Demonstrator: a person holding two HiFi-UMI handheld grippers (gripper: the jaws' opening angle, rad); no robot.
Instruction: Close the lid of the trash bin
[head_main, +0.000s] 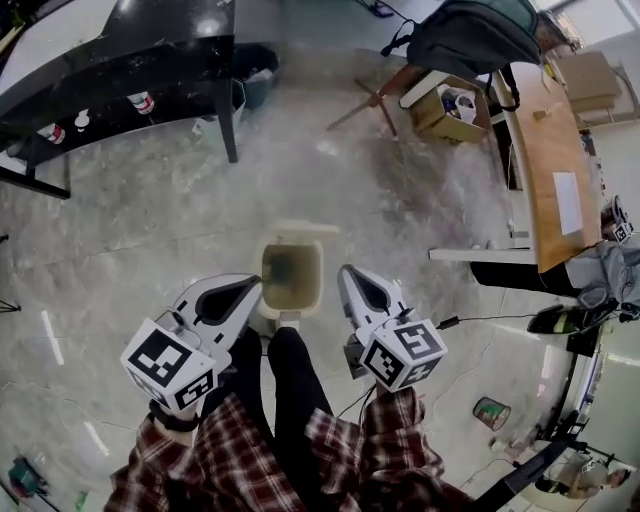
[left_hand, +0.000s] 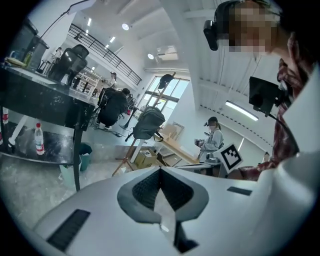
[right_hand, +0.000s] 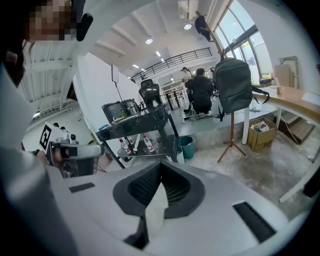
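The trash bin (head_main: 318, 286) stands open on the floor just past the person's foot, its lid (head_main: 298, 229) apparently up; closing remains. The left gripper (head_main: 250, 287) and right gripper (head_main: 352, 276) flank it, both clenched and empty.

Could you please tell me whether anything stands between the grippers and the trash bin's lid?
Nothing visible blocks them. The beige rectangular trash bin stands open, its lid tipped back at the far side. The left gripper and right gripper flank its near end, jaws shut and empty.
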